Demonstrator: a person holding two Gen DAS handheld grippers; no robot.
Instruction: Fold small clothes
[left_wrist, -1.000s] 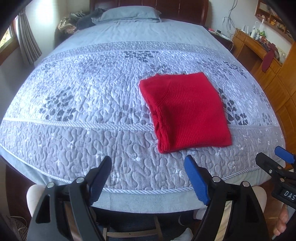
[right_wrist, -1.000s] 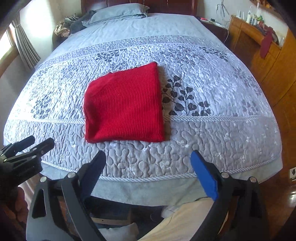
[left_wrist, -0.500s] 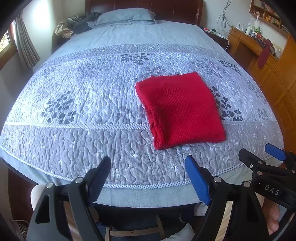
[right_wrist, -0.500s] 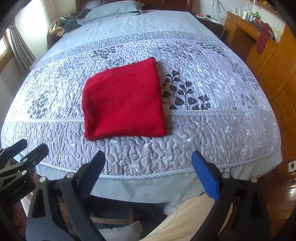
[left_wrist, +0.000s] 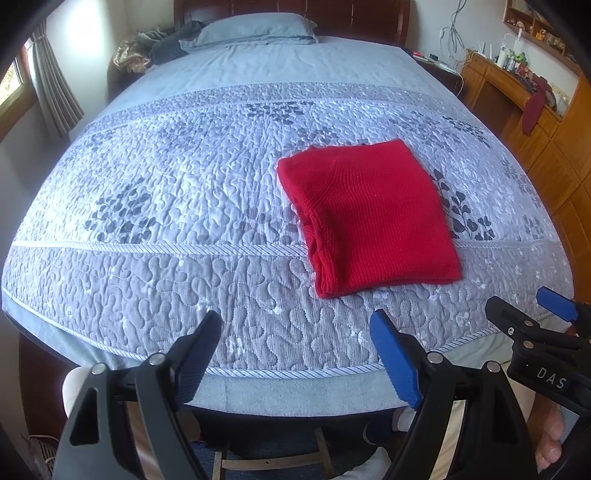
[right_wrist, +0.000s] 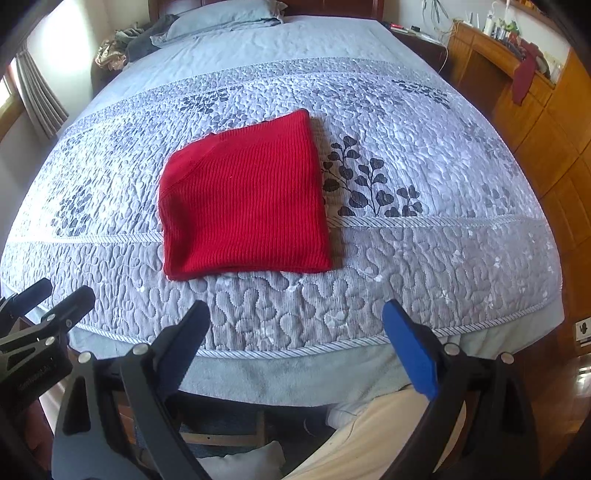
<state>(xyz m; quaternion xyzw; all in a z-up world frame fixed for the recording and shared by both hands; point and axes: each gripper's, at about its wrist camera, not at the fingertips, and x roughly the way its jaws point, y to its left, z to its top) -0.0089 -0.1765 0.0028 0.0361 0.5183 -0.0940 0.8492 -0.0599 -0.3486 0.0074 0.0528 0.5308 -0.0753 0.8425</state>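
Note:
A red knitted garment (left_wrist: 369, 218) (right_wrist: 243, 206) lies folded into a neat rectangle on the grey quilted bedspread (left_wrist: 184, 206) (right_wrist: 424, 240), near the bed's foot edge. My left gripper (left_wrist: 295, 328) hangs open over that edge, short of the garment and a little to its left, with nothing between its fingers. In the right wrist view my right gripper (right_wrist: 295, 317) is likewise open and empty, just in front of the garment's near edge. Each gripper also shows at the side of the other's view: the right gripper (left_wrist: 528, 306) and the left gripper (right_wrist: 55, 295).
Pillows (left_wrist: 255, 33) and a heap of dark clothes (left_wrist: 162, 48) lie at the headboard. Wooden cabinets and a desk (left_wrist: 535, 122) line the right wall, a curtained window (left_wrist: 48, 92) the left. A person's legs and a stool (left_wrist: 266, 454) are below the bed's foot.
Both views have drawn slightly back and steadied; the red garment lies unmoved in the same folded shape. Both grippers stay open and empty.

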